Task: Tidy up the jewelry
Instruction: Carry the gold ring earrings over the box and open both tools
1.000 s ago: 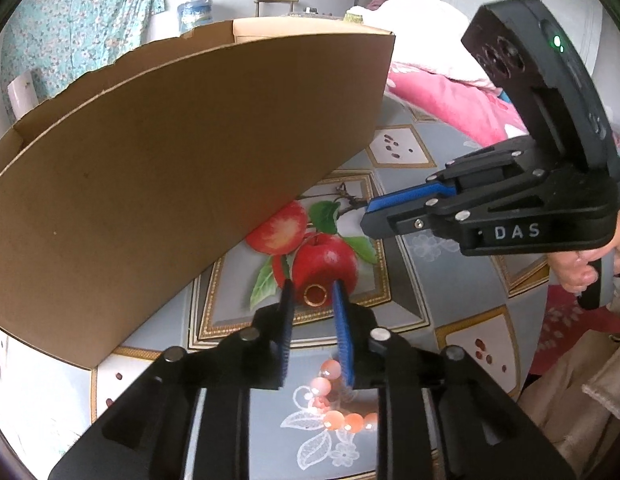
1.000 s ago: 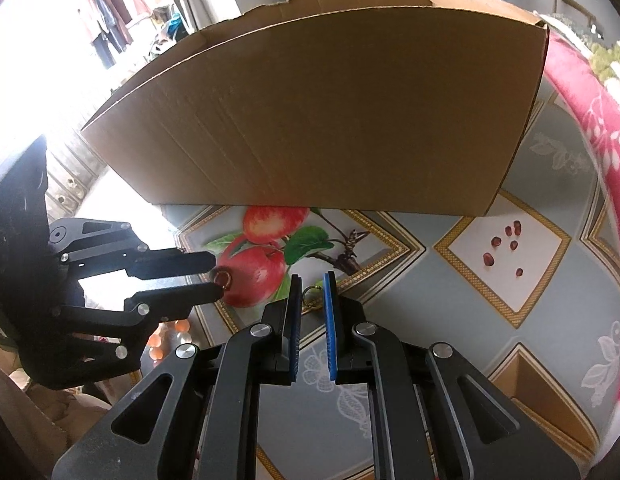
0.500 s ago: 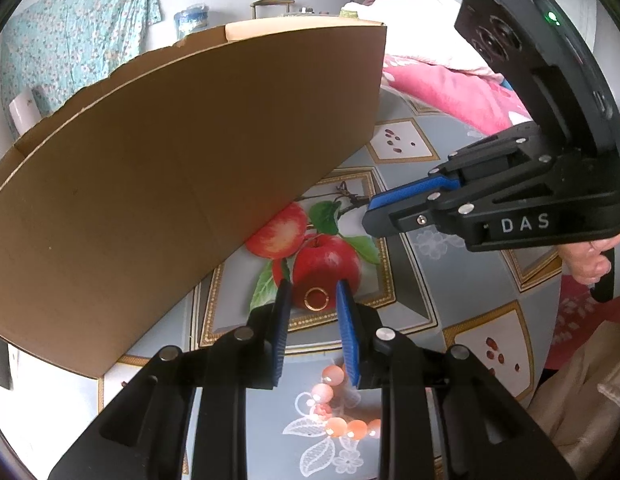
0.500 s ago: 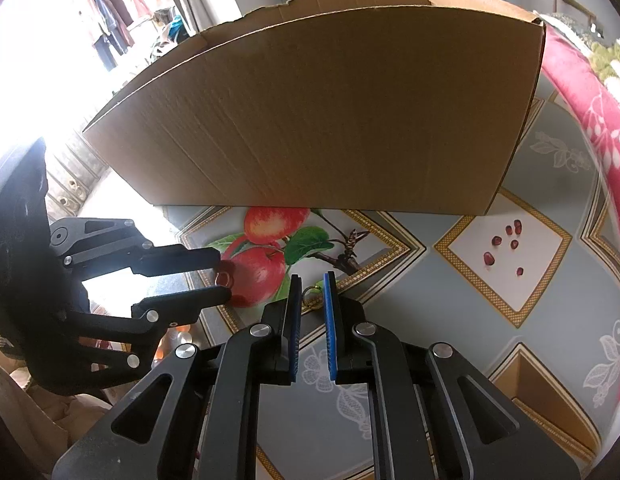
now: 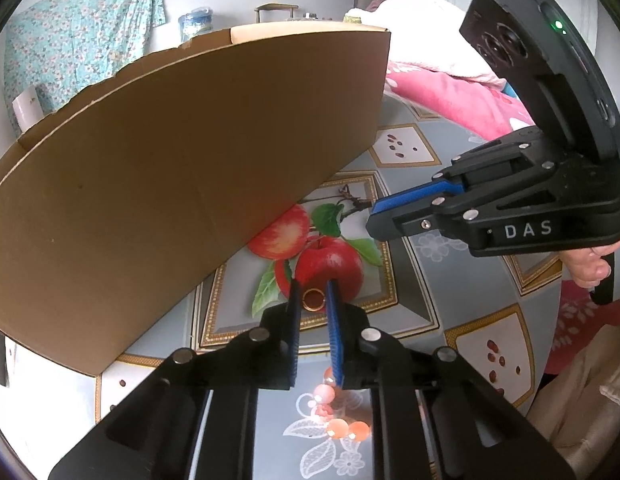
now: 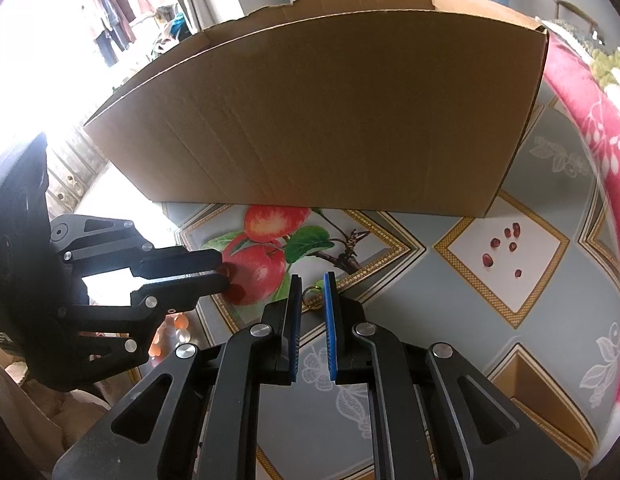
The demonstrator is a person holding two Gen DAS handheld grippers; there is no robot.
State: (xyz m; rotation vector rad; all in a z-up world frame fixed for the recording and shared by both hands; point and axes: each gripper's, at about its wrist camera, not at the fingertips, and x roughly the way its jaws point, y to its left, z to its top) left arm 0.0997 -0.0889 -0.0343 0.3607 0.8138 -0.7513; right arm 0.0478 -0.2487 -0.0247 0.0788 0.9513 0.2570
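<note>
Left claw (image 5: pixel 313 300) poised over a small gold ring (image 5: pixel 313 299) that lies on the red apple printed on the surface (image 5: pixel 422 280), just in front of the cardboard box (image 5: pixel 181 184). Its jaws have just been closing and now stand narrowly apart with the ring framed between the blue pads (image 5: pixel 333 312); whether the pads already press on it cannot be told. Right claw (image 6: pixel 313 292) hovers further from the box's left end than the left one, jaws nearly shut — a second small gold ring (image 6: pixel 310 293) shows at its tips, grip uncertain. A string of orange beads (image 5: pixel 338 412) lies on the surface on the near side of the ring, away from the box. To finish the pinch well, the left pads should likely meet the ring across its width, low against the cloth, and close slowly — a thin band probably skids or flips if caught on its upper edge. Lift straight up before heading for the box.
</note>
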